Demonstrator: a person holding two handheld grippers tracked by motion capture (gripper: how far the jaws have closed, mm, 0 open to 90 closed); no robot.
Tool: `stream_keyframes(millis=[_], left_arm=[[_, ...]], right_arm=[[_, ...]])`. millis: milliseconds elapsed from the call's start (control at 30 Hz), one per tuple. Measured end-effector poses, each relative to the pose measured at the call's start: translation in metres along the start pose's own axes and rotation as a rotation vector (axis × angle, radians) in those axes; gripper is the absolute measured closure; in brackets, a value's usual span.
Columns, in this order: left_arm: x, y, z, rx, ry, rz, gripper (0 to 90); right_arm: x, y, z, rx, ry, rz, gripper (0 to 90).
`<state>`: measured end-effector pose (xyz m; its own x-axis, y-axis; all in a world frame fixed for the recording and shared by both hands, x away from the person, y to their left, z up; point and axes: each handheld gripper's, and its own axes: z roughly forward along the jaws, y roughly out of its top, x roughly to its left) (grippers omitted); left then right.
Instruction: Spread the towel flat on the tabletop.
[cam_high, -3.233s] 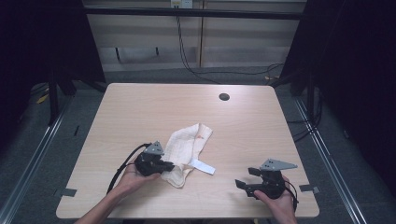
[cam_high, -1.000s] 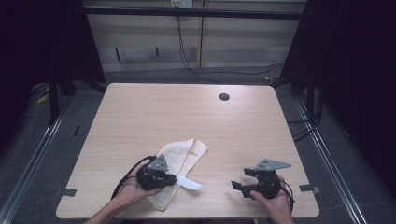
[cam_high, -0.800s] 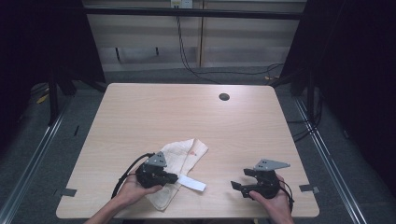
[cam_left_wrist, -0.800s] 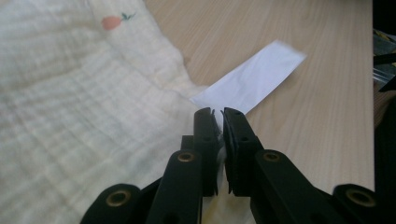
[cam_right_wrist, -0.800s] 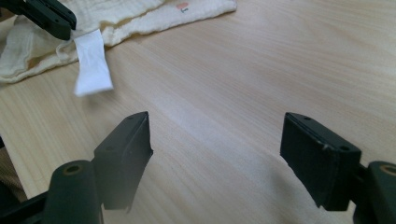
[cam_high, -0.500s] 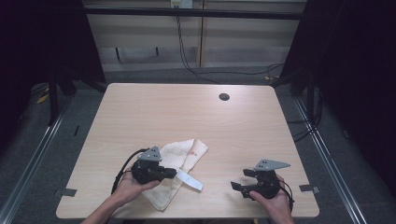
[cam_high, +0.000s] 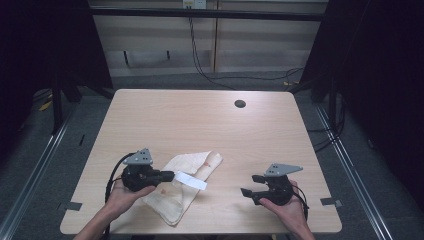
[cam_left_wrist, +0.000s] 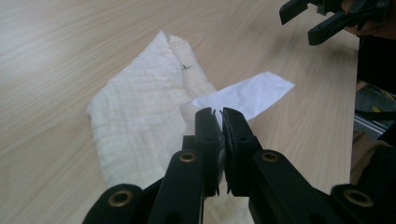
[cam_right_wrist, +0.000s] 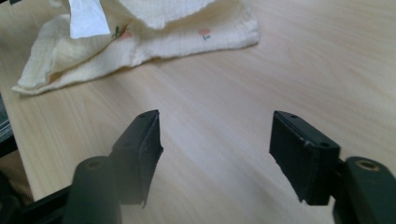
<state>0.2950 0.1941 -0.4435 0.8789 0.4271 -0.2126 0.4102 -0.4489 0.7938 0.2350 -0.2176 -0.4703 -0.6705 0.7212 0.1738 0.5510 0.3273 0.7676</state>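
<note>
Left claw (cam_left_wrist: 219, 116) clenched on cloth (cam_left_wrist: 135, 116) edge, label (cam_left_wrist: 247, 95) beyond; right claw (cam_right_wrist: 215, 140) released, jaws just narrowing.

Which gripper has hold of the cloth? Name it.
The left gripper: its fingers are shut on the cream cloth by its white tag. The right gripper is open over bare table, apart from the cloth.

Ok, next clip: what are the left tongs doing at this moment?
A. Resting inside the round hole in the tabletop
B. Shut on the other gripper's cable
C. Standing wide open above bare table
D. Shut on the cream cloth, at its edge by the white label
D: in the left gripper view the left tongs are pressed together on the cream cloth, with its white label sticking out just past the tips.
</note>
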Motion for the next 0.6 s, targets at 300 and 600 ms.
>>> stream_keyframes(millis=[300,600], left_arm=[[0.009,-0.011,-0.006,-0.029,0.018,-0.010,85.6],[0.027,-0.022,-0.014,-0.050,0.095,-0.042,85.6]], right_arm=[[-0.009,0.017,0.028,0.003,0.025,-0.004,41.9],[-0.021,0.048,0.059,0.037,0.052,-0.039,47.8]])
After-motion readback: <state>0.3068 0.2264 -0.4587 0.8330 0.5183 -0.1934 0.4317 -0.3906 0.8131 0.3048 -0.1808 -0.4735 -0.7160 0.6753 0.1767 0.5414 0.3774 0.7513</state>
